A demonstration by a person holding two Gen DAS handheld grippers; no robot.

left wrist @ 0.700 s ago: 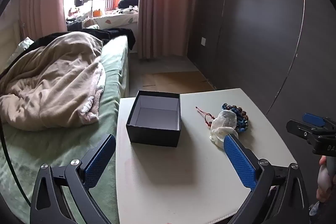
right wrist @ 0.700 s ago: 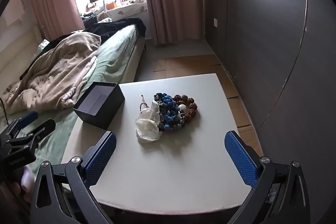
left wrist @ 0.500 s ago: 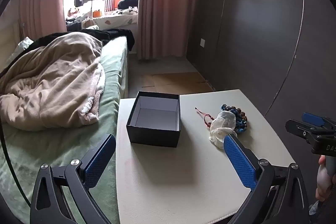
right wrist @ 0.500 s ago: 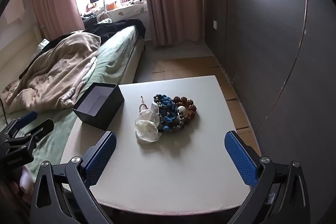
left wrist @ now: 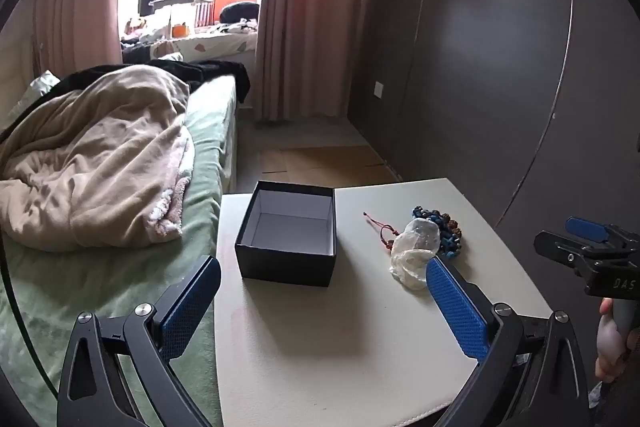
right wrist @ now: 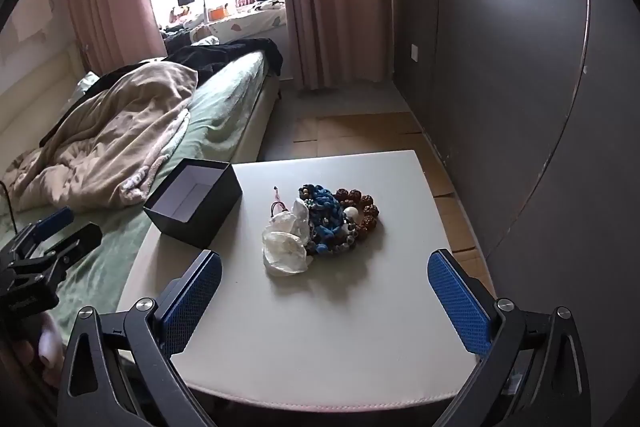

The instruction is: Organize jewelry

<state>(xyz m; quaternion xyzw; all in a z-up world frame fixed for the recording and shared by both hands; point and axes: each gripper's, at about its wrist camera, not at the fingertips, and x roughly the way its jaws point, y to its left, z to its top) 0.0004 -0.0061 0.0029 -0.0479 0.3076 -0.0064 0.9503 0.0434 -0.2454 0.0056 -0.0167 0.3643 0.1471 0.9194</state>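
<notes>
Beaded jewelry pile (right wrist: 334, 217) ahead of hand-held gripper (right wrist: 324, 283)

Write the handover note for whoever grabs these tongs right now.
Left tongs: open, empty, hovering at the near table edge.
Right tongs: open, empty, facing the jewelry pile.
Black box: open, nothing visible inside, on the white table by the bed side.
Jewelry pile: beaded bracelets, blue cord piece, red string, clear plastic bags, heaped beside the box, not touching it.
Done: nothing boxed.
Left: move every piece into the box.
</notes>
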